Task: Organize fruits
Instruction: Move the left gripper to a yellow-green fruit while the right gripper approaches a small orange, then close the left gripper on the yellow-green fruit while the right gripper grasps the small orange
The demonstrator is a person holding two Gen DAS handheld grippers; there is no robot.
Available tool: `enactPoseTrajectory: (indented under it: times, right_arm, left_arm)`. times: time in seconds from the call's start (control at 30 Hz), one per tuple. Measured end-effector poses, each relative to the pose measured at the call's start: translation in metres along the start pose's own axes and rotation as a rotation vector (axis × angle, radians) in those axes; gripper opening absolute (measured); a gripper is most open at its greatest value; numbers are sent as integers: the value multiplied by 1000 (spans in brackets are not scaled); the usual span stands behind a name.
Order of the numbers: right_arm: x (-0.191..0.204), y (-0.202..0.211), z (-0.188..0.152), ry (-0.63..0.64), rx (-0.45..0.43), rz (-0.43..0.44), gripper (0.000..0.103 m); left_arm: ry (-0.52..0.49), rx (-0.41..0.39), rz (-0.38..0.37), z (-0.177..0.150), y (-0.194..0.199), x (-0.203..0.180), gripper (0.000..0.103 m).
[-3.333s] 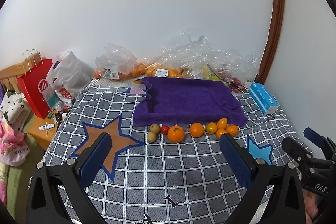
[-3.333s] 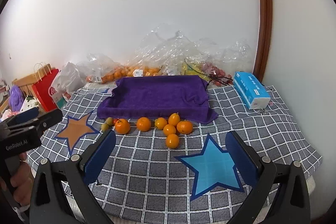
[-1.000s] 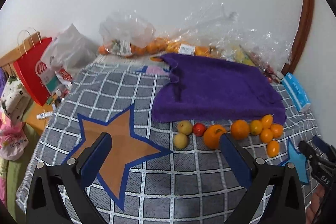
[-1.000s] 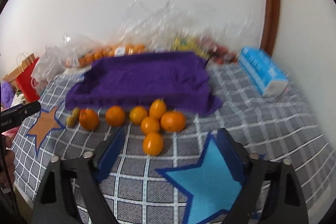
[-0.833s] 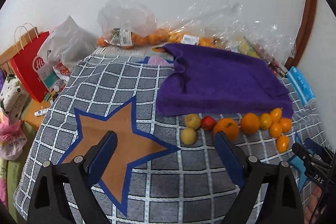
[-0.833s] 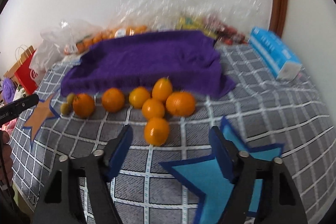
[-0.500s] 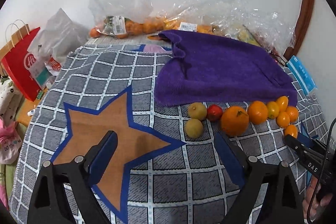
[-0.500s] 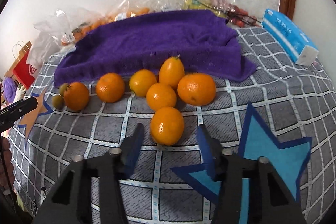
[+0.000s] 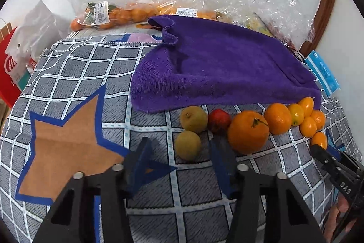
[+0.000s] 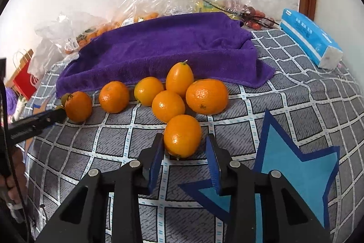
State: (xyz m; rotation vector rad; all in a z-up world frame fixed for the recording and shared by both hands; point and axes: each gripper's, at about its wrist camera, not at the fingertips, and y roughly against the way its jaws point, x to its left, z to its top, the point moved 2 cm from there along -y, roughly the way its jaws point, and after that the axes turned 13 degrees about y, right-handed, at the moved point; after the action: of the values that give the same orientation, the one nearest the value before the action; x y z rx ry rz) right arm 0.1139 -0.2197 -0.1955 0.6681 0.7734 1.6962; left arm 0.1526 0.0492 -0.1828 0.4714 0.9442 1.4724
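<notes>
**nora_k:** Both grippers have dropped way closer to the fruit than a second ago, and the jaws went from wide open to nearly pinched. The right gripper [image 10: 184, 148] has the nearest orange [image 10: 182, 136] sitting between its blue pads and the jaws are closing on it. The left pad looks like it's touching the skin, but there's a sliver of gap on the right side, so I wouldn't call it gripped yet.

**tib:** And the left one?

**nora_k:** The left gripper [image 9: 182, 152] is closing too, around the front yellow-green fruit [image 9: 188, 145], which sits between the fingertips with clear space on both sides. Neither pad touches it.

**tib:** Where's everything sitting?

**nora_k:** All on the grey checked cloth [image 9: 75, 65], in a loose row along the front edge of the purple towel [image 9: 218, 70]. From the left view: a second yellow-green fruit [image 9: 194, 118] just behind the first, then a small red fruit [image 9: 219, 121], a big orange with a stem [image 9: 248, 132], and the cluster of smaller oranges off to the right. The targeted orange lies just in front of that cluster, next to the blue star [image 10: 293, 172]. The brown star [image 9: 66, 145] is over by the left gripper. Plastic bags of fruit [image 9: 109, 13] are behind the towel against the wall, with the blue tissue pack [image 10: 311, 38] to the right.
</notes>
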Motion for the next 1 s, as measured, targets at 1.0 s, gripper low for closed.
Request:
enactPoseTrajectory:
  times: [1.0]
  right_arm:
    - [-2,12,-2,0,-82,37,32]
  left_arm:
    - [42,-101,-140,-1,16,6,25]
